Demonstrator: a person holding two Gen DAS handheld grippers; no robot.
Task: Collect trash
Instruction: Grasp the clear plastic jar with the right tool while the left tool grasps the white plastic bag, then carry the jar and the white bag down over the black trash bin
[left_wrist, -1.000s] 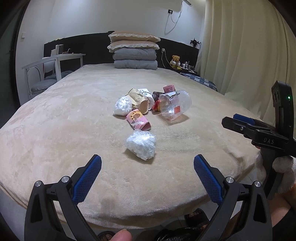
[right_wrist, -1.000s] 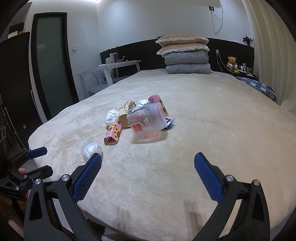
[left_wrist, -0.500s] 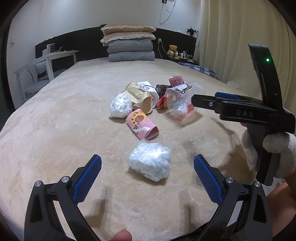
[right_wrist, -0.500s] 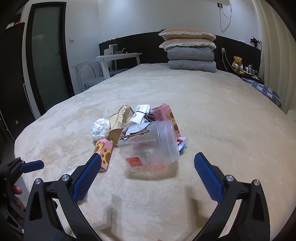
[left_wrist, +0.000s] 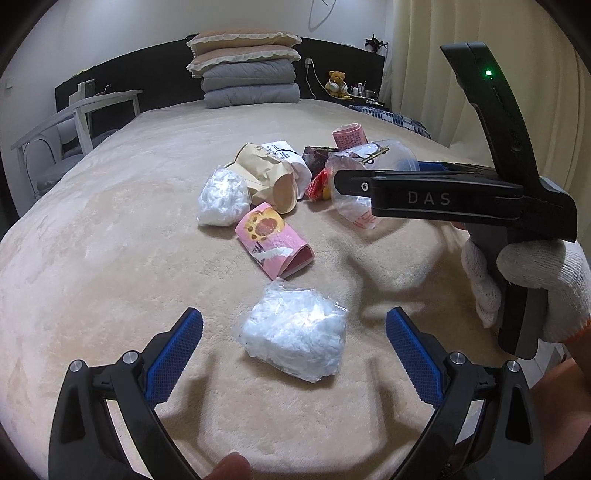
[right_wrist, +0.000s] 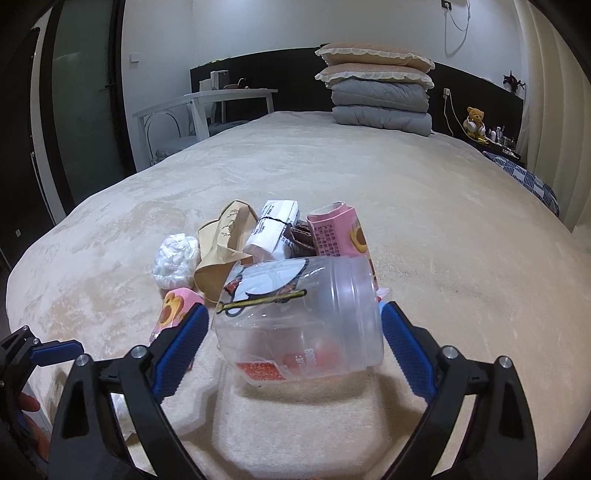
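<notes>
- Right gripper (right_wrist: 291, 332) fingers (right_wrist: 179, 341) have just been closing around the clear plastic jar (right_wrist: 299, 317); jar lying on its side between them, pads just beside its walls, contact on either side not certain.
- Left gripper (left_wrist: 293, 354) fingers (left_wrist: 173, 354) spread wide, straddling the near white plastic wad (left_wrist: 295, 336); no touch yet.
- Farther out on the bed (left_wrist: 110, 258): pink paw-print sleeve (left_wrist: 273, 240), second white wad (left_wrist: 221, 199), brown paper cup (left_wrist: 269, 177), white packet (right_wrist: 275, 229), pink carton (right_wrist: 340, 232), all heaped close behind the jar.
- Risks, as judged: smooth round jar could squirt forward out of the closing pads into the heap; thin wall could buckle under a hard squeeze; soft wad could compress and slip if pinched near its edge; plush blanket could snag low fingertips.
</notes>
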